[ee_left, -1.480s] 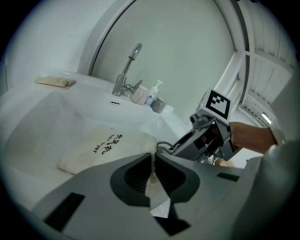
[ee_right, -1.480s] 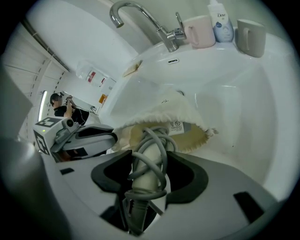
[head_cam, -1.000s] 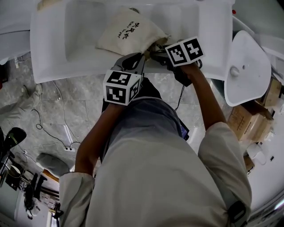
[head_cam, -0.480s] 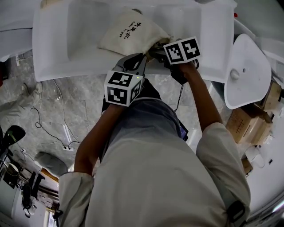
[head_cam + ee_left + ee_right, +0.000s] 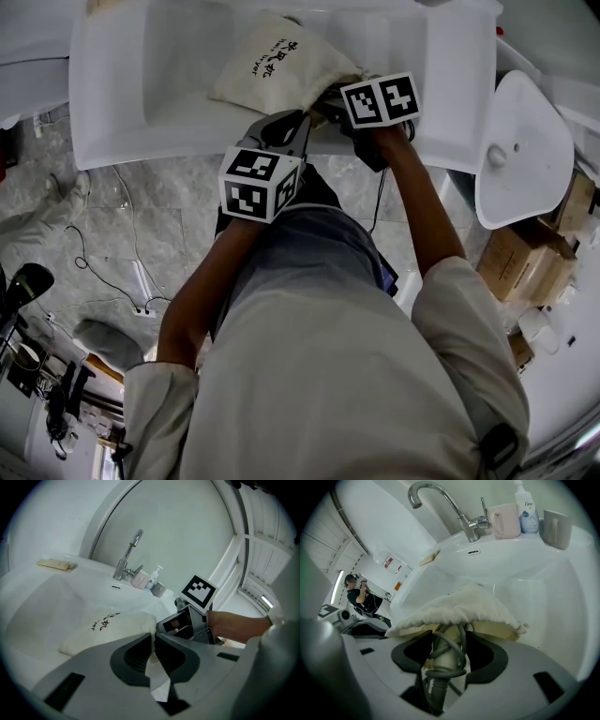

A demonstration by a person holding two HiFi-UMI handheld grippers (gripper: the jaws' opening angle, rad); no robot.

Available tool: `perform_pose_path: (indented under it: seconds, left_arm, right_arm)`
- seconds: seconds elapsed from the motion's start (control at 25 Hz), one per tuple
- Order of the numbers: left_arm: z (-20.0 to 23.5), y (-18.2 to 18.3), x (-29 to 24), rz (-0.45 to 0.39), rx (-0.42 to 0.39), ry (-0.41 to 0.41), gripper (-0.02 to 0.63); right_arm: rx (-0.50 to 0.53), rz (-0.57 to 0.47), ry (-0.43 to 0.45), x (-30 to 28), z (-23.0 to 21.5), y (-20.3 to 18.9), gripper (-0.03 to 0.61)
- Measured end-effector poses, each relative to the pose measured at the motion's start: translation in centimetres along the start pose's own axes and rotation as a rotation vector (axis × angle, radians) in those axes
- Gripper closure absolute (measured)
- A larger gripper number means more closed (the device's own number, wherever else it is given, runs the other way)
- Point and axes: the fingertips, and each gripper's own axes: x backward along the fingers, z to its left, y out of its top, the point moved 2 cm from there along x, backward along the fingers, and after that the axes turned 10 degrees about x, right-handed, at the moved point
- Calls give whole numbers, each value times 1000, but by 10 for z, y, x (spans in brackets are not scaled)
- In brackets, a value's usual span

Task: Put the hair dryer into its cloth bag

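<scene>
A cream cloth bag (image 5: 281,70) with dark print lies in the white sink (image 5: 122,103), its mouth toward me at the front rim. My left gripper (image 5: 298,120) is shut on the edge of the bag's mouth; in the left gripper view white cloth (image 5: 151,660) is pinched between the jaws of the left gripper (image 5: 153,641). My right gripper (image 5: 335,105) is shut on the hair dryer's handle (image 5: 443,663), which has the grey cord (image 5: 459,644) wound around it. The dryer's front end is hidden inside the bag (image 5: 459,606).
At the back of the sink stand a chrome tap (image 5: 440,503), a pink cup (image 5: 506,520), a pump bottle (image 5: 526,513) and a grey cup (image 5: 557,522). A white toilet lid (image 5: 520,141) and cardboard boxes (image 5: 525,253) are on the right. Cables lie on the floor (image 5: 112,272).
My right gripper has edged a little toward the bag with the dryer. The left gripper has kept still, holding the cloth.
</scene>
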Motion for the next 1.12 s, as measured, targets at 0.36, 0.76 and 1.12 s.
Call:
perform_pose_path:
  seconds: [0.36,0.76,1.12]
  left_arm:
    - [-7,1,-1,-11,14,-1,581]
    - [-7,10,-2,-25,26,-37,581]
    - [-7,19,1,-42,44,-48,581]
  right_arm:
    - [29,-31,-27,-7,1,7,345]
    - [95,-38,-65,-25,0,17,347]
    - [162,-149,-59,-26,2,40,433]
